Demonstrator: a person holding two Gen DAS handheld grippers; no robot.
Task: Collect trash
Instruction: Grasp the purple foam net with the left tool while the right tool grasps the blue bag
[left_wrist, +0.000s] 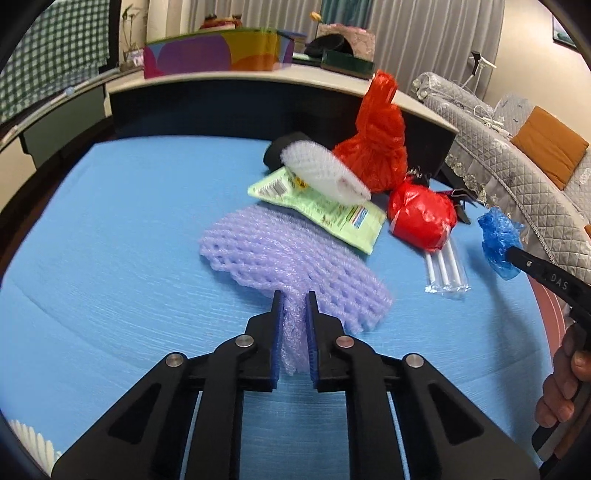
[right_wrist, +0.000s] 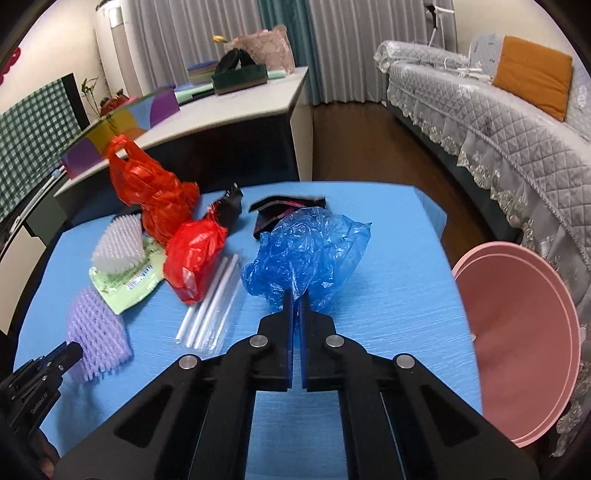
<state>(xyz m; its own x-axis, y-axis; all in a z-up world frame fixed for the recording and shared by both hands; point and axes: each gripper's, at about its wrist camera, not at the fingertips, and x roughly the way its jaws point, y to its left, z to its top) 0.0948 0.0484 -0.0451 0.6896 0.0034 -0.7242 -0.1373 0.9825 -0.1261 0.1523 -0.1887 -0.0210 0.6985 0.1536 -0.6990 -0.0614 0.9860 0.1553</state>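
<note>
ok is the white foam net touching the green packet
Touching. The left wrist view shows the white foam net lying on top of the green packet, overlapping its upper edge with no gap; the right wrist view agrees.

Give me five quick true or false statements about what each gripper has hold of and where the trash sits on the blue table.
1. The left gripper is shut on the purple foam net. True.
2. The right gripper pinches the red plastic bag. False: it pinches the crumpled blue plastic bag.
3. The white foam net lies partly on the green wrapper. True.
4. The packet of white straws is inside the pink basin. False: it lies on the blue table, beside the small red bag.
5. The pink basin stands off the table's edge. True.
</note>
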